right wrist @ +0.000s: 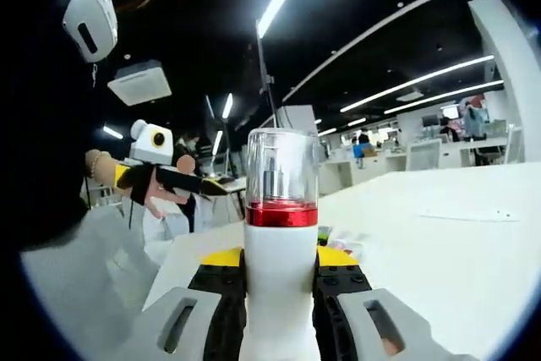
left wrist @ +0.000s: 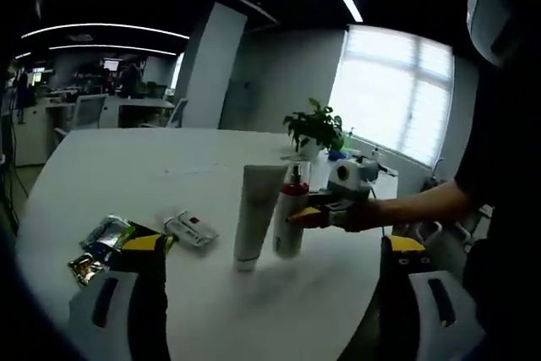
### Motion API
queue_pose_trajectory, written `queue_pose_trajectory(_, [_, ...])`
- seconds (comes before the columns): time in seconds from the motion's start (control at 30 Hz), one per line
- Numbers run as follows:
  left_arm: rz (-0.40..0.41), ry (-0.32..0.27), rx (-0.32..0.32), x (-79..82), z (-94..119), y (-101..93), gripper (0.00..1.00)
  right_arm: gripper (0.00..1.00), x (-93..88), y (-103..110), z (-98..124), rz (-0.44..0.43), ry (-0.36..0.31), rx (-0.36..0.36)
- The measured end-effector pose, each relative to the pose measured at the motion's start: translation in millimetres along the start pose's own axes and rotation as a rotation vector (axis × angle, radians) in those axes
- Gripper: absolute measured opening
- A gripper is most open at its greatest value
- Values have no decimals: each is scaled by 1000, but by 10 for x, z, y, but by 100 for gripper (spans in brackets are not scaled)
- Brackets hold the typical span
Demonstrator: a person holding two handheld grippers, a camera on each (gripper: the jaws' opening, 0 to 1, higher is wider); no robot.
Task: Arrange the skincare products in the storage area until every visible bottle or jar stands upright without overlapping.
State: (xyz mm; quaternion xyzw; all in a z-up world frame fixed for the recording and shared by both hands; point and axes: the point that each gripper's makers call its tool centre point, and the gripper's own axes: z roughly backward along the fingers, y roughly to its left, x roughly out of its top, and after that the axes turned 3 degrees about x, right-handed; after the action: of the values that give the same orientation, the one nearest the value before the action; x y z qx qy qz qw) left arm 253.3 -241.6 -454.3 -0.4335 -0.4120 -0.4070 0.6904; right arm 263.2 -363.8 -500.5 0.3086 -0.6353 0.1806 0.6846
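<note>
A white pump bottle [left wrist: 290, 216] with a red band and a clear cap stands upright on the white table [left wrist: 118, 175]. My right gripper [left wrist: 314, 216] comes in from the right and is shut on its body. Just left of it a white tube [left wrist: 252, 213] stands on its cap, close to the bottle but apart from it. My left gripper [left wrist: 275, 293] hangs open near the table's front edge, with nothing between its jaws. In the right gripper view the bottle [right wrist: 281, 234] rises between the jaws of my right gripper [right wrist: 281, 270]. My left gripper [right wrist: 161, 177] is held up at the left.
A flat white packet [left wrist: 191, 230] and several foil sachets [left wrist: 100, 247] lie on the table at the left. A potted plant [left wrist: 314, 128] stands at the far edge by small items. A person stands at the right. Office desks fill the background.
</note>
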Motion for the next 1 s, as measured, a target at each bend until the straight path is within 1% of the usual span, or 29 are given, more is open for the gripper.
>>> queue_pose_trajectory(0.13, [35, 1, 1, -38, -49, 11, 98, 19, -60, -59, -51, 7, 0, 11])
queue_pose_trajectory(0.27, [40, 9, 11, -63, -77, 4, 98, 19, -132, -75, -65, 17, 14, 28])
queue_pose_trajectory(0.33, [42, 10, 12, -71, -79, 0, 98, 19, -173, -67, -60, 26, 31, 36])
queue_pose_trajectory(0.4, [44, 14, 12, -87, -79, -7, 98, 19, -245, -63, -41, 41, 68, 38])
queue_pose_trajectory(0.43, [44, 17, 11, -97, -83, -22, 98, 19, -197, -53, -11, 40, 47, 38])
queue_pose_trajectory(0.47, [45, 20, 11, -106, -85, -30, 97, 19, -190, -42, 48, 44, 47, 33])
queue_pose_trajectory(0.63, [48, 30, -1, -128, -127, -98, 96, 20, -185, 5, 101, 69, 61, 40])
queue_pose_trajectory(0.77, [43, 30, -16, -119, -153, -157, 96, 20, -195, 21, 151, 81, 86, 49])
queue_pose_trajectory(0.83, [40, 35, -19, -130, -154, -169, 96, 21, -201, 19, 138, 85, 103, 48])
queue_pose_trajectory(0.87, [40, 35, -19, -132, -153, -168, 95, 21, -211, 47, 138, 98, 117, 63])
queue_pose_trajectory(1.0, [39, 36, -19, -132, -145, -164, 95, 21, -231, 68, 104, 116, 145, 69])
